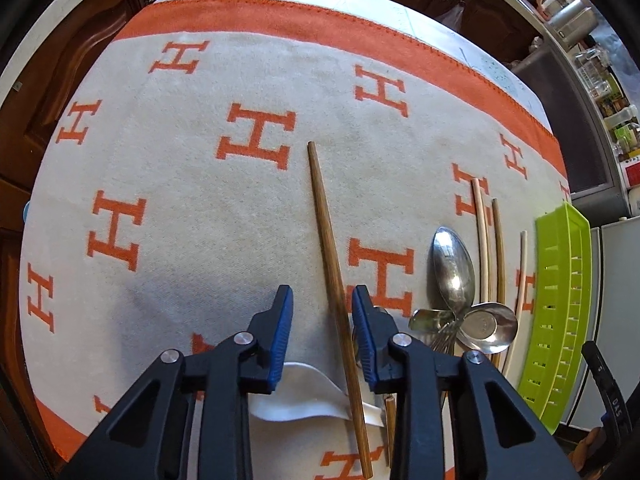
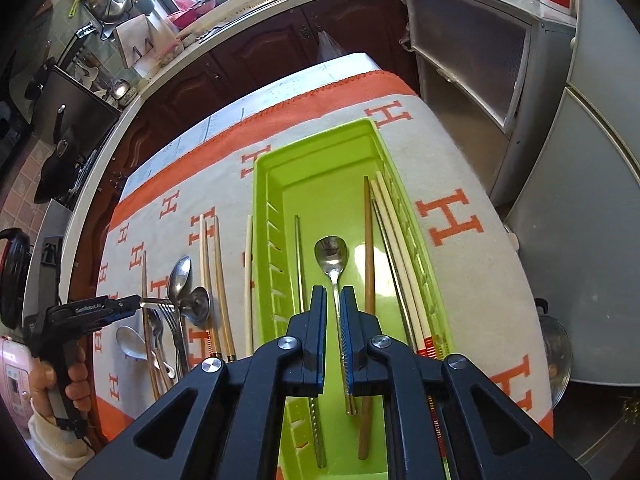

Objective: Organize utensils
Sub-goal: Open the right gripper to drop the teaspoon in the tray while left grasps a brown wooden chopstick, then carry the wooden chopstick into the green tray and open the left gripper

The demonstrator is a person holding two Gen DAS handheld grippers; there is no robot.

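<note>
My left gripper (image 1: 322,296) is open and straddles a brown wooden chopstick (image 1: 330,252) lying on the H-patterned cloth (image 1: 160,160), the stick nearer the right finger. Metal spoons (image 1: 454,264), a fork and more chopsticks (image 1: 484,236) lie to its right. My right gripper (image 2: 334,296) is over the green tray (image 2: 320,152), its jaws narrowly apart around the handle of a metal spoon (image 2: 331,254). The tray also holds a metal chopstick (image 2: 298,264), a brown chopstick (image 2: 368,248) and pale chopsticks (image 2: 394,240). The left gripper (image 2: 140,302) shows in the right wrist view.
The green tray (image 1: 560,304) stands at the cloth's right edge in the left wrist view. A white ceramic spoon (image 1: 304,396) lies under the left gripper. Loose cutlery (image 2: 180,300) lies left of the tray. Kitchen cabinets (image 2: 260,52) and a fridge (image 2: 580,220) surround the table.
</note>
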